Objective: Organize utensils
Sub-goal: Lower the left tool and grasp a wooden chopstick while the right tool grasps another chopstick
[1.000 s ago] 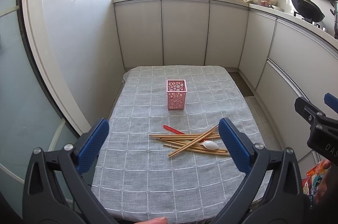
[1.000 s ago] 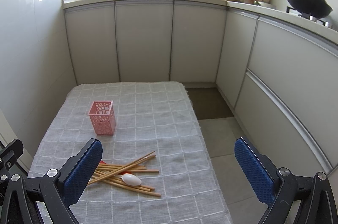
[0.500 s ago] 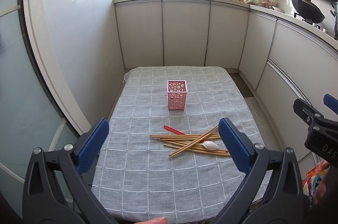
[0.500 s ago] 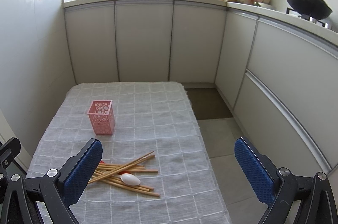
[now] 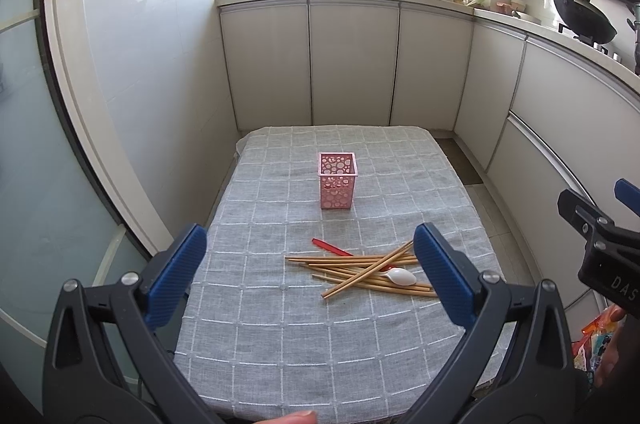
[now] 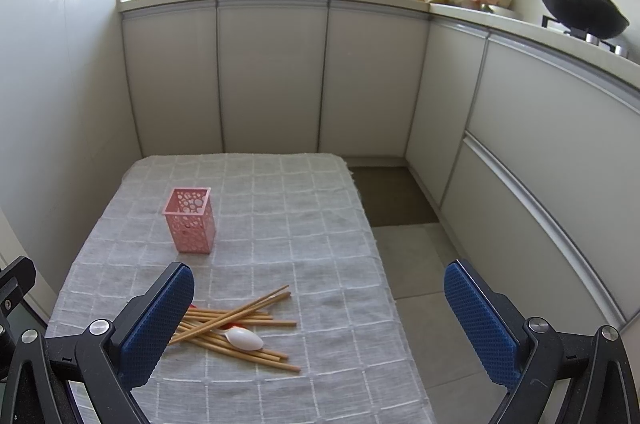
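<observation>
A pink perforated holder [image 5: 337,180] stands upright in the middle of the grey checked tablecloth [image 5: 280,324]; it also shows in the right wrist view [image 6: 189,220]. Nearer me lies a pile of several wooden chopsticks [image 5: 360,270] with a white spoon [image 5: 400,276] on it and a red utensil [image 5: 330,247] partly under it. The right wrist view shows the chopsticks [image 6: 240,324] and the spoon [image 6: 244,338] too. My left gripper [image 5: 310,276] is open and empty, held above the table's near side. My right gripper [image 6: 320,320] is open and empty, right of the pile.
White cabinets [image 5: 352,63] run behind and to the right of the table. A wok [image 6: 576,3] sits on the stove at right. The floor [image 6: 404,244] lies right of the table edge. A glass door frame [image 5: 72,103] stands at left.
Both grippers have barely shifted; the views are almost the same. Nothing on the table has moved.
</observation>
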### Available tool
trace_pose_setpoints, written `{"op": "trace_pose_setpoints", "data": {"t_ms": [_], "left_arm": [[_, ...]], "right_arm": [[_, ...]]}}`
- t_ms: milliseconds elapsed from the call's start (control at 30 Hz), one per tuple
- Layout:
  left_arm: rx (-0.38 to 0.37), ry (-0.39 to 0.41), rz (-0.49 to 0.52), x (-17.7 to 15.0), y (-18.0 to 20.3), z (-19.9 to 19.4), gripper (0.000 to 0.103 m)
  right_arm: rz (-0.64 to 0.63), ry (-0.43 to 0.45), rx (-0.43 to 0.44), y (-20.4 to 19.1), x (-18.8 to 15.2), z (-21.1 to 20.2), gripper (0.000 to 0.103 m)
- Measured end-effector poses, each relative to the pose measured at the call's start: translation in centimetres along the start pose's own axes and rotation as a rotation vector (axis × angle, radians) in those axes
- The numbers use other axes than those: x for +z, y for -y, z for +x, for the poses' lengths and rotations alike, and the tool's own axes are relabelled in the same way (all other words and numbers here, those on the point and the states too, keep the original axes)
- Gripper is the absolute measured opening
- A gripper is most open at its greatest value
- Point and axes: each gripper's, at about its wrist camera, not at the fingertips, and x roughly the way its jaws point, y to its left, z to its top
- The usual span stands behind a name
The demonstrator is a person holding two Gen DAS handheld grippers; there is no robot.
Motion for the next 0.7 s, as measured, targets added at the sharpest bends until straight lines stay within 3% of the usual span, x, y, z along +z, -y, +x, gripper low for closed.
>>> {"op": "trace_pose_setpoints", "data": {"t_ms": [100,300,467,567,700], "left_arm": [[0.002,-0.007,-0.003,0.0,-0.1,0.8,0.103],[-0.091,0.009,-0.014,0.3,-0.5,3.4,0.103],[-0.128,-0.123,0.055,0.7,0.3,8.3,0.103],[-0.189,-0.21,0.09,0.5,1.0,11.2,0.103],[-0.202,-0.304,0.144,-0.2,2.6,15.2,0.103]], "right_arm": [[-0.001,-0.009,0.001,0.4,0.0,0.4,0.103],[-0.015,-0.075,0.019,0.4,0.0,3.2,0.103],[-0.053,-0.191,0.069,-0.5,0.2,8.0,0.103],[-0.077,-0.264,0.075,-0.6,0.4,11.4,0.103],[-0.089,-0.345,0.059,-0.7,0.3,16.0,0.103]]}}
